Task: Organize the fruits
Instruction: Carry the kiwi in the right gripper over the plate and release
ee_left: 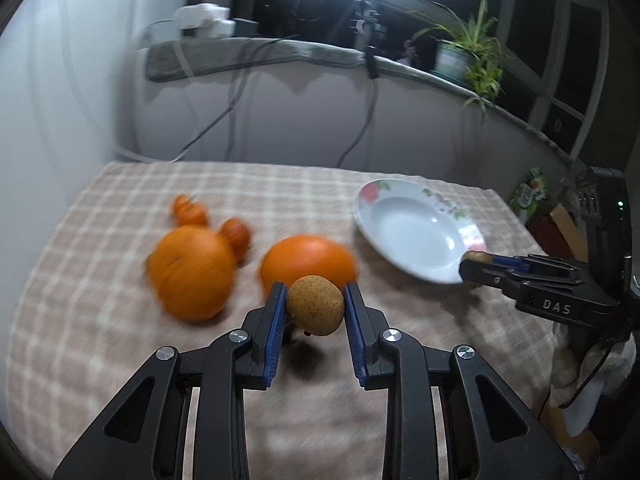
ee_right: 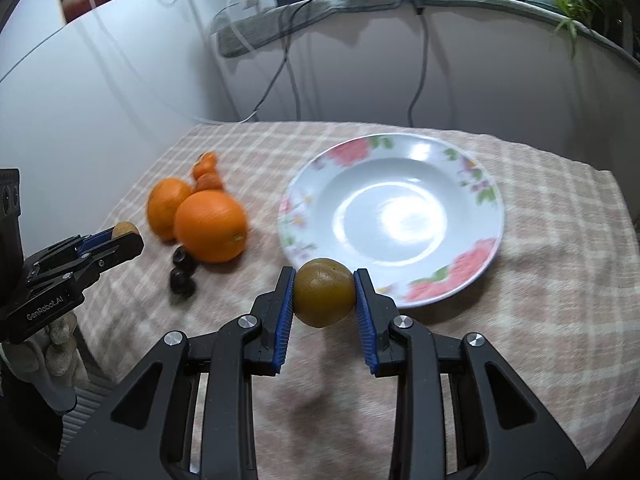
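Observation:
My left gripper (ee_left: 314,294) is shut on a small tan round fruit (ee_left: 316,308), held above the checked cloth in front of two oranges (ee_left: 192,274) (ee_left: 308,260). Behind the oranges lie small tangerines (ee_left: 192,210). My right gripper (ee_right: 325,282) is shut on an olive-brown round fruit (ee_right: 325,300), just off the near rim of an empty flowered plate (ee_right: 392,216). In the left wrist view the right gripper (ee_left: 474,266) reaches the plate (ee_left: 412,232) from the right. The right wrist view shows the left gripper (ee_right: 128,240) at the far left with its tan fruit (ee_right: 125,229).
Two small dark fruits (ee_right: 182,274) lie on the cloth in front of the oranges (ee_right: 210,226). The checked tablecloth (ee_right: 540,280) drops off at the right and near-left edges. Behind the table are a white wall, cables, a ledge and a potted plant (ee_left: 472,56).

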A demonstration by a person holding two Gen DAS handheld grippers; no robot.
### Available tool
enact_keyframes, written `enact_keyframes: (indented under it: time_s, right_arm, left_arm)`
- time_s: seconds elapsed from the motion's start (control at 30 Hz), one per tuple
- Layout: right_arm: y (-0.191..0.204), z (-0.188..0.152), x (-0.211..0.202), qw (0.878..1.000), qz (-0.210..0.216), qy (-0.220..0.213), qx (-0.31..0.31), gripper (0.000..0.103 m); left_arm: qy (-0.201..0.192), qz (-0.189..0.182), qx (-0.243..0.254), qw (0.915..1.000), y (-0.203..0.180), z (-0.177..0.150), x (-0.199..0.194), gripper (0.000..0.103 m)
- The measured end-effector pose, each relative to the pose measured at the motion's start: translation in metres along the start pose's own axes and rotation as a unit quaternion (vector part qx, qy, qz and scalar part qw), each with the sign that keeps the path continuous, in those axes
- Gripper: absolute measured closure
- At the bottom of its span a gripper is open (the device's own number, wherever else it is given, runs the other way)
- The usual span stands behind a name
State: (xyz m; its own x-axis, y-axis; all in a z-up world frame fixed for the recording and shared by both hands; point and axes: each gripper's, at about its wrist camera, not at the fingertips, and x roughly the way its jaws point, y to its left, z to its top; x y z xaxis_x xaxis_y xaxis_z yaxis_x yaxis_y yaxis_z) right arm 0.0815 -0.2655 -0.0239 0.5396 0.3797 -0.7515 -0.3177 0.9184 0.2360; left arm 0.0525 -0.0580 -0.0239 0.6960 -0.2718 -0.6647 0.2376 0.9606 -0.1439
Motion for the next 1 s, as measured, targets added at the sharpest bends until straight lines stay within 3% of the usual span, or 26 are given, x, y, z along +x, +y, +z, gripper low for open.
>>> enact_keyframes:
  time_s: [0.3, 0.53, 1.0]
  right_arm:
    - [-0.040, 0.022, 0.015, 1.000, -0.022, -0.003, 0.013, 0.073]
    - [-0.057, 0.046, 0.034, 0.999, -0.034, -0.001, -0.002, 0.073]
    - [-0.086, 0.075, 0.077, 0.999, -0.026, 0.017, -0.008, 0.073]
  left_arm:
    - [0.014, -0.037, 0.054, 0.9977, -0.050, 0.032, 0.052, 0.076]
    - [0.031, -0.044, 0.083, 0.9951, -0.076, 0.051, 0.086, 0.076]
    - [0.068, -0.028, 0.091, 0.9931, -0.086, 0.060, 0.127, 0.076]
